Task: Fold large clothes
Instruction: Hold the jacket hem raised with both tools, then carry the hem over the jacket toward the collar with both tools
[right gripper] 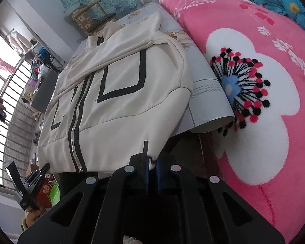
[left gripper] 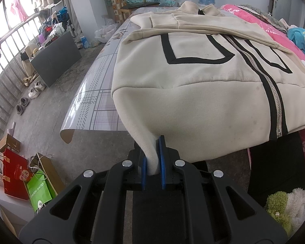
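Left wrist view: left gripper [left gripper: 153, 162] low centre of frame, blue pads pressed in on a gathered wad of cream hem; cloth fills the gap between them and bulges up out of it. From the pinch the jacket [left gripper: 193, 85] fans upward across the middle and right of the frame, front up, zipper [left gripper: 274, 93] running diagonally at right, sleeves folded across the chest toward the collar at upper centre. It lies on a glossy patterned table cover [left gripper: 95, 97]; the near hem overhangs the edge.

Right wrist view: right gripper [right gripper: 151, 162] low centre, jaws nearly together with only a small nub of cream hem corner nipped between the pads. Pink floral blanket [right gripper: 254, 81] fills the right half of the frame.

Handling, as judgement: thick fleece-like knit, soft and limp, with moderate weight. It will sag between the two holds and drag on the cover. The ribbed hem band bunches well, so the hem corners are the sensible holds. The right pinch looks shallow and could slip under the jacket's weight; the left bite is deeper. The metal zipper adds a stiffer line down the middle
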Tool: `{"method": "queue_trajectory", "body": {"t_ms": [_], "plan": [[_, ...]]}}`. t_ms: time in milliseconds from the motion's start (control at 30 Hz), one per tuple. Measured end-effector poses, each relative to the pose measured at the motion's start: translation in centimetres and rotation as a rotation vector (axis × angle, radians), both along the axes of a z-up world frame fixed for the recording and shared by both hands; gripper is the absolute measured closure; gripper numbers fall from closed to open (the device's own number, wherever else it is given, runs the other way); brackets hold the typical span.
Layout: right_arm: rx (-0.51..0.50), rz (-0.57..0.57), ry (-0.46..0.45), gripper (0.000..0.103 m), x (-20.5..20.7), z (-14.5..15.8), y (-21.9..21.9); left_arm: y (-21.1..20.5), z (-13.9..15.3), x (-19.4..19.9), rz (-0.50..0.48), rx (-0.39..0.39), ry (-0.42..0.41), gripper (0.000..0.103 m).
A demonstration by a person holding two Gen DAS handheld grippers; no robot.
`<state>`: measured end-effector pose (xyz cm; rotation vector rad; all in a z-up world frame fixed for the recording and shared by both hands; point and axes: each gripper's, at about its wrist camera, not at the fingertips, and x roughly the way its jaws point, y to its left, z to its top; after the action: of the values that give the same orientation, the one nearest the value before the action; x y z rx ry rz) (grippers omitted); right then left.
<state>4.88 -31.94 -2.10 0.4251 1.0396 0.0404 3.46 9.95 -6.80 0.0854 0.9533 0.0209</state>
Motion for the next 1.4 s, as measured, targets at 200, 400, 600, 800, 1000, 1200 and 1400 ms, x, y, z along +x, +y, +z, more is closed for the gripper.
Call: {"method": "queue_trajectory", "body": {"t_ms": [200,400,600,800,1000,1200,1400], "plan": [[0.003,0.000,0.000,0.097,0.2,-0.2,0.1,0.0,0.0,0.0,0.001,0.002,0.000,0.093],[0.004,0.000,0.001,0.097,0.2,-0.3,0.2,0.1,0.0,0.0,0.004,0.006,0.001,0.093],[0.007,0.001,0.002,0.097,0.1,-0.6,0.2,0.0,0.1,0.1,0.009,0.017,0.003,0.093],[0.011,0.004,0.001,0.097,0.2,-0.8,0.2,-0.3,0.2,0.1,0.011,0.025,0.004,0.093],[0.009,0.007,0.000,0.097,0.2,-0.9,0.3,-0.5,0.2,0.0,0.014,0.032,0.004,0.092],[0.009,0.005,0.000,0.097,0.2,-1.0,0.4,-0.4,0.2,0.0,0.012,0.025,0.002,0.092],[0.010,-0.001,-0.009,0.097,0.2,-0.9,0.3,-0.4,1.2,-0.9,-0.025,0.007,-0.044,0.092]]}}
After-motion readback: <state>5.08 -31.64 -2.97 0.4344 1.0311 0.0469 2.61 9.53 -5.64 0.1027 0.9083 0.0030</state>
